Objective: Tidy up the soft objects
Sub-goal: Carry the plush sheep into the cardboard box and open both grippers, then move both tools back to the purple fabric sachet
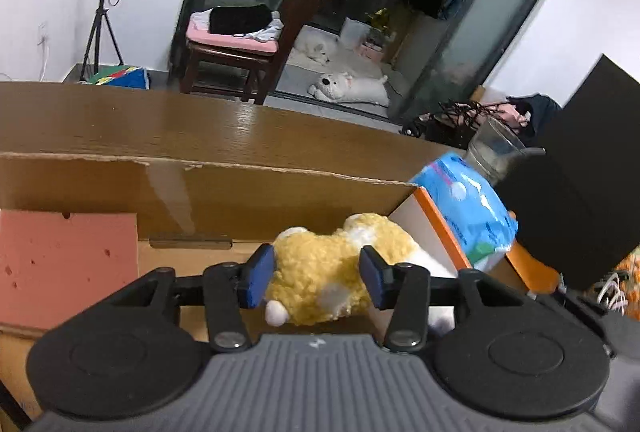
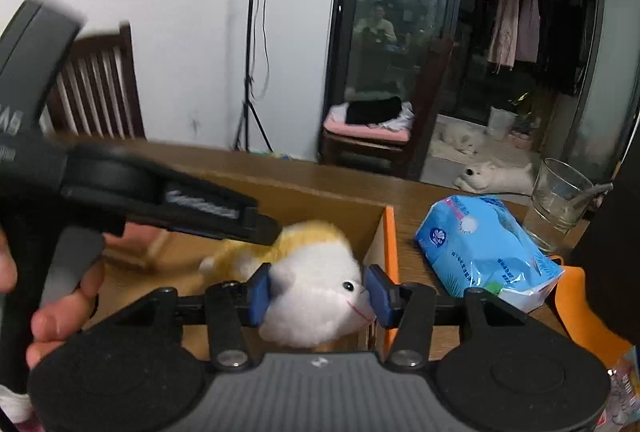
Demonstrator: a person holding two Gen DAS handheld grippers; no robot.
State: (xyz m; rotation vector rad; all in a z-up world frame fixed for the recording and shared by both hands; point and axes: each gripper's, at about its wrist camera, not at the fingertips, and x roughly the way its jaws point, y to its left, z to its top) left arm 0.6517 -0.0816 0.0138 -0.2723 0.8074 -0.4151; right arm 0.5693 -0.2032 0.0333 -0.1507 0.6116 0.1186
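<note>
Left gripper: blue pads press into the yellow, curly-piled rear of the plush toy, so it is clenched on the toy. Right gripper: pads squeeze the toy's white, smooth-furred head (bead eye and pink stitched mouth face the right-hand pad), also gripping it. The toy is slung between both sets of jaws, above the open cardboard box, whose torn-edged brown wall stands just beyond the left jaws. Step in hand, as I judge it: carrying the toy to its place in the box. Next move calls for lowering both hands together, then easing both grips off at once; the soft filling will spring back. Left of the left jaws, inside the box, a pink pitted sponge slab. Right of both jaws, outside the orange-edged box wall, a crinkly blue tissue pack; beyond it a clear glass on the wood table.
</note>
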